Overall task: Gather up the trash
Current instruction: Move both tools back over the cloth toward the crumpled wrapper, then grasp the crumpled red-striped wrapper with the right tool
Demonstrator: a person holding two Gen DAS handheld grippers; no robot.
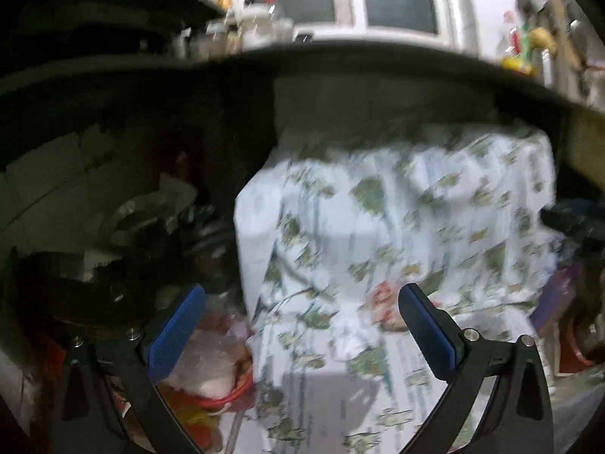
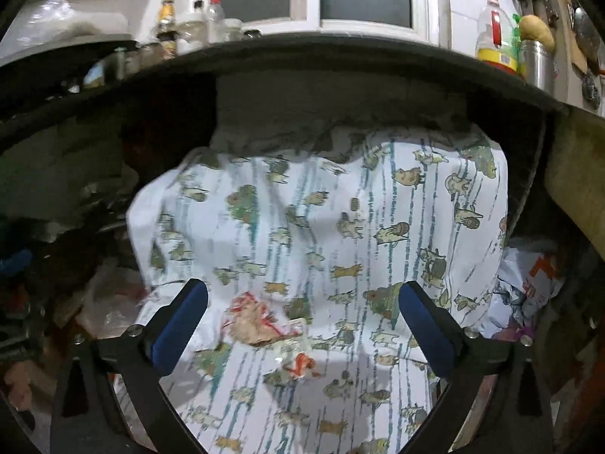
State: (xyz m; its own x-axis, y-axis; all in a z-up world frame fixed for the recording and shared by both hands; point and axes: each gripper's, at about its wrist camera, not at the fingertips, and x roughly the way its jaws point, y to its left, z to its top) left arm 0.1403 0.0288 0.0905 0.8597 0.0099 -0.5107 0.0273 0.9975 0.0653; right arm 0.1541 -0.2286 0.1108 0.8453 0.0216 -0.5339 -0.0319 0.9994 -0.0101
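A crumpled red-and-tan wrapper lies on a cloth printed with green animals and draped over something bulky. A smaller red-and-white scrap lies just in front of the wrapper. My right gripper hangs open above them with nothing between its blue pads. The left wrist view is blurred. There the wrapper shows near the right finger of my left gripper, which is open and empty. Beside the cloth at lower left sits a red-rimmed container holding a clear bag of rubbish.
A dark counter edge overhangs the cloth and carries jars, an oil bottle and a steel canister. Crumpled white bags lie to the right, and a purple box shows in the left wrist view. Dark clutter fills the left.
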